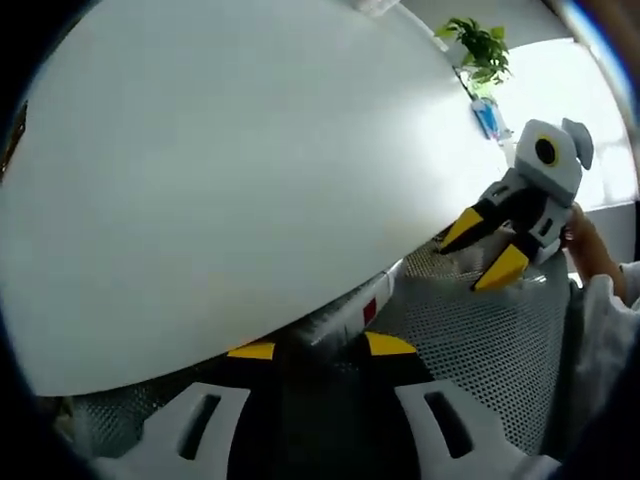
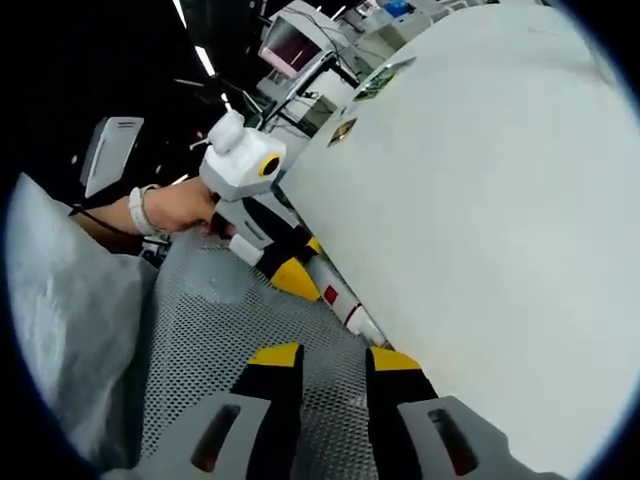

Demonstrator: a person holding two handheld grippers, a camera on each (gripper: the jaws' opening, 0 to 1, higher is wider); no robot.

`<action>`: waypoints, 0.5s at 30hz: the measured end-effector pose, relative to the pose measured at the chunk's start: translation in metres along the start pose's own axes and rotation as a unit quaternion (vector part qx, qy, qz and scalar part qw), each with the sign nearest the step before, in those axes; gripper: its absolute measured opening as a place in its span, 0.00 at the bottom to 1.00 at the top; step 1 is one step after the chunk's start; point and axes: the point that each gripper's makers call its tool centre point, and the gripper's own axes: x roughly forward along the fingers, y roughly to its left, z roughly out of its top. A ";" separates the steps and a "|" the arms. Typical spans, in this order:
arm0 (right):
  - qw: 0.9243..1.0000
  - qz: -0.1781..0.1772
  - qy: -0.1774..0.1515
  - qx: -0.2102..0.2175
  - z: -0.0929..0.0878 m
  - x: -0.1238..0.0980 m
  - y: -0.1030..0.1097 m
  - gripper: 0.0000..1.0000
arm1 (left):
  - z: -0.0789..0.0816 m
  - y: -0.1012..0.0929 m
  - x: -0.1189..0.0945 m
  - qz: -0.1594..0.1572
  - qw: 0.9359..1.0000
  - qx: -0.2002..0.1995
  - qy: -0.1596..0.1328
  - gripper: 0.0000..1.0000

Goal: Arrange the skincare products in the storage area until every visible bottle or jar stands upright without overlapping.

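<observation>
Two grippers: mine, over perforated grey mesh (image 2: 230, 330).
Left gripper (image 1: 320, 347): jaws clamp white tube with red label (image 1: 345, 312).
Right gripper (image 2: 335, 355): jaws narrowly parted, empty.

Looks like a lab or test workshop, not a home. Dim hall in the right gripper view, with strip lights (image 2: 205, 60) overhead, a lit screen (image 2: 290, 45) and crowded benches (image 2: 330, 75) of equipment behind it. Close by, a grey perforated mat (image 2: 210, 330) as the working surface, set against a big smooth white curved panel (image 2: 480, 200) bearing small labels (image 2: 380, 80). In the left gripper view, a bright window (image 1: 570, 110) and a green potted plant (image 1: 478, 45) standing at the far edge.
</observation>
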 end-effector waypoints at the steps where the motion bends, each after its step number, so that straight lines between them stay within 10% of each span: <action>1: 1.000 0.000 0.001 0.000 0.000 0.000 0.000 0.21 | 0.000 0.000 0.000 -0.001 1.000 0.001 0.001 0.28; 15: 1.000 0.000 0.001 0.000 -0.002 -0.001 -0.002 0.21 | 0.001 -0.014 -0.008 -0.019 1.000 0.023 -0.009 0.23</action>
